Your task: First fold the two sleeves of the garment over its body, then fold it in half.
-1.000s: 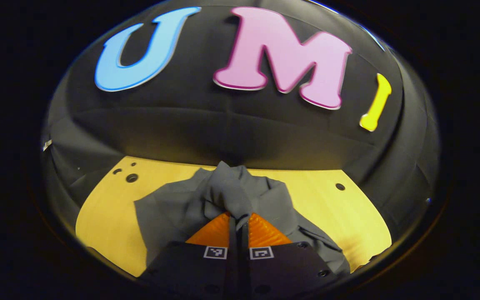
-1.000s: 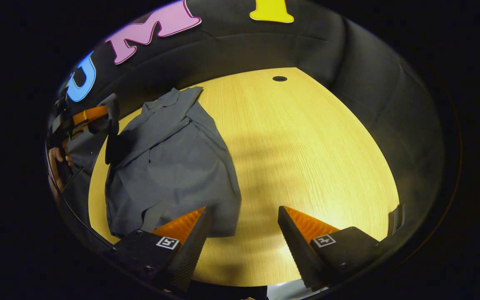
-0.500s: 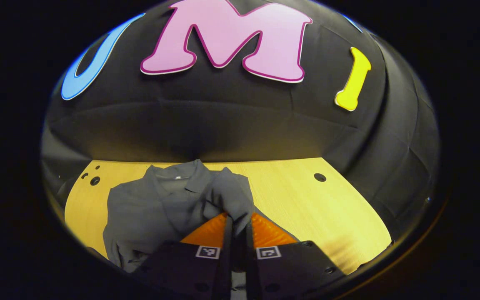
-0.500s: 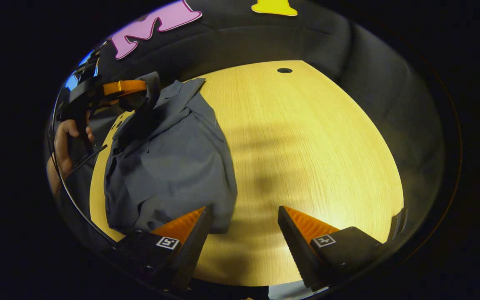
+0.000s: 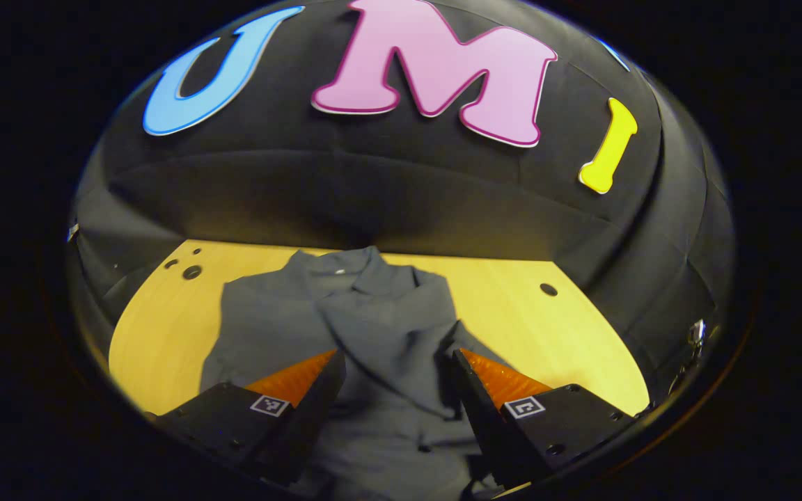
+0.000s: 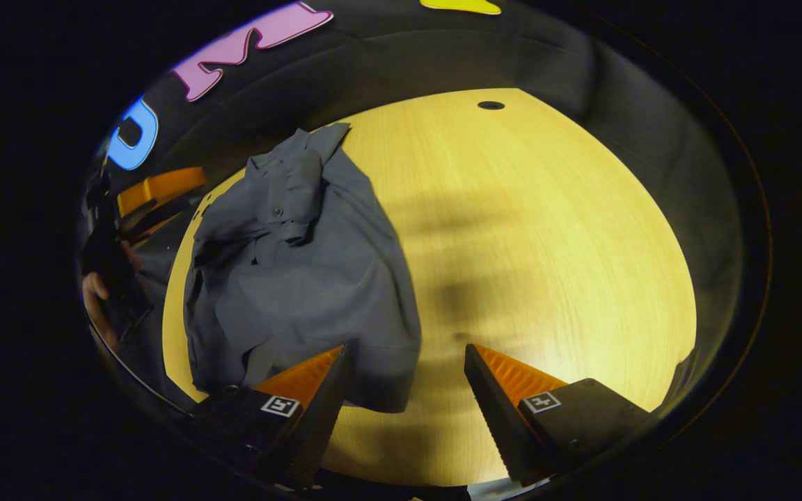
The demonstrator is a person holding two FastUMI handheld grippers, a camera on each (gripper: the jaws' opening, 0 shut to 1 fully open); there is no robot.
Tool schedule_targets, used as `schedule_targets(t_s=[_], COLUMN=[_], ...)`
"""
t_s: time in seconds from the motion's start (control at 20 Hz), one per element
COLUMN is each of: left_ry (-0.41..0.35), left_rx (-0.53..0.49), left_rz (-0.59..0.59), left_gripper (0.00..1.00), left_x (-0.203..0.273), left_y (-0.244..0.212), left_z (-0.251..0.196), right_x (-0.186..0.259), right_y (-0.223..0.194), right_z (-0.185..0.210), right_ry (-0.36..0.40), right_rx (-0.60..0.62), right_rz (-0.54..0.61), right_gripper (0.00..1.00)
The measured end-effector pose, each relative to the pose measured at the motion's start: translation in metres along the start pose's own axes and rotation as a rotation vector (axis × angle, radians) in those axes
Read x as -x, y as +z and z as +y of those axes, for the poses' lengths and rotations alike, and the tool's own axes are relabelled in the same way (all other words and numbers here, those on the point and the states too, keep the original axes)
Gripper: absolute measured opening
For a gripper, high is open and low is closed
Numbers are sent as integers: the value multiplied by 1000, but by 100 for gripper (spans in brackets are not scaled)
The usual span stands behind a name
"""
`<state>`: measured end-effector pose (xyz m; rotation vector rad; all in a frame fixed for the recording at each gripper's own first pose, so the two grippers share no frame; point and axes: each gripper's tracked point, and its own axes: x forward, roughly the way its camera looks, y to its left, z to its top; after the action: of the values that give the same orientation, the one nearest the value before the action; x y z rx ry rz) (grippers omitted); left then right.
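Grey garment [image 5: 373,327], sleeve folded across; collar far end.

Grey collared garment [image 5: 373,320] lies rumpled, sleeve folded over its body.

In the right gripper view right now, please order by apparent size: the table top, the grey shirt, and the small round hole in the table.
1. Table top, largest.
2. Grey shirt, clearly smaller, lying on its left part.
3. Round hole, by far the smallest, though it also lies farthest from the camera.
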<state>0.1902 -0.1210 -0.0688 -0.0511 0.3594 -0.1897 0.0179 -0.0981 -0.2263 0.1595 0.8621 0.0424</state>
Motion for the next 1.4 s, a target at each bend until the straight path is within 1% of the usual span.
schedule_targets(t_s=[0.15, 0.35, 0.45, 0.55, 0.65, 0.8, 0.85, 0.9, 1.0, 1.15, 1.25, 1.4], left_ry=[80, 190, 230, 245, 245, 233, 225, 214, 205, 205, 219, 241], left_rx=[10, 81, 106, 132, 145, 152, 150, 143, 125, 117, 107, 56], left_rz=[78, 209, 263, 303, 320, 329, 333, 334, 336, 350, 359, 370], left_gripper=[96, 96, 96, 96, 96, 96, 92, 96, 96, 96, 96, 96], left_x=[44, 99, 123, 138, 147, 148, 148, 148, 147, 145, 144, 145], left_y=[-58, -149, -188, -213, -227, -237, -240, -240, -243, -251, -255, -257], left_z=[53, 109, 126, 134, 135, 131, 127, 123, 118, 120, 122, 125], right_x=[-8, -11, -12, -15, -15, -19, -20, -22, -25, -31, -34, -38], right_y=[-9, -17, -16, -20, -26, -33, -34, -37, -39, -38, -37, -39], right_z=[3, 1, 4, 18, 35, 52, 60, 69, 84, 90, 91, 86], right_ry=[-20, -47, -56, -39, -12, -9, -7, 2, 17, -15, -46, -119], right_rx=[39, 79, 80, 63, 53, 90, 107, 117, 126, 156, 176, 227], right_rz=[32, 54, 53, 66, 86, 98, 99, 107, 121, 117, 118, 124], right_gripper=[100, 99, 100, 99, 99, 99, 100, 99, 99, 99, 98, 98])
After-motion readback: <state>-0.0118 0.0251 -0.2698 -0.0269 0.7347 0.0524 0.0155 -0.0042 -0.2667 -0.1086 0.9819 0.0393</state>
